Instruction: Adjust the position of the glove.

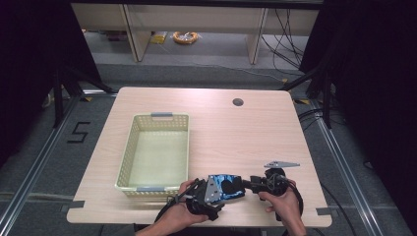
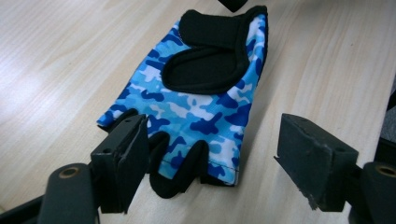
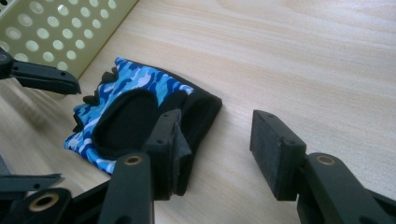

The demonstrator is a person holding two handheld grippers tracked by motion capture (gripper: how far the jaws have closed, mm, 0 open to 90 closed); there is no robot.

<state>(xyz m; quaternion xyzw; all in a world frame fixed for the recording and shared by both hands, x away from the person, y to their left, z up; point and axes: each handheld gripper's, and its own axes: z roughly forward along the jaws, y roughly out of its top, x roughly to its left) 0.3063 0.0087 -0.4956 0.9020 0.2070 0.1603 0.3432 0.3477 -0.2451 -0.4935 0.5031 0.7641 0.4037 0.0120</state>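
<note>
— Nearest the camera, what's there?

— Two hands at the tabletop's (image 1: 255,128) near edge, each with a gripper. Left gripper (image 1: 209,196) and right gripper (image 1: 268,183) face each other across a blue camouflage fingerless glove (image 1: 226,187).

— Glove position?

— Flat on the wood, just right of the yellow perforated basket's (image 1: 129,152) near corner, outside it. Black palm patch up.

— Left jaws?

— Apart. In the left gripper view the glove (image 2: 196,107) lies ahead, its finger end between the jaws; one jaw overlaps the edge by the finger holes, the other stands clear on bare wood. No squeeze visible.

— Right jaws?

— Apart too. In the right gripper view one jaw sits over the glove's (image 3: 135,112) black cuff, the other over bare wood. Nothing clamped. Basket wall (image 3: 56,32) at upper left.
</note>
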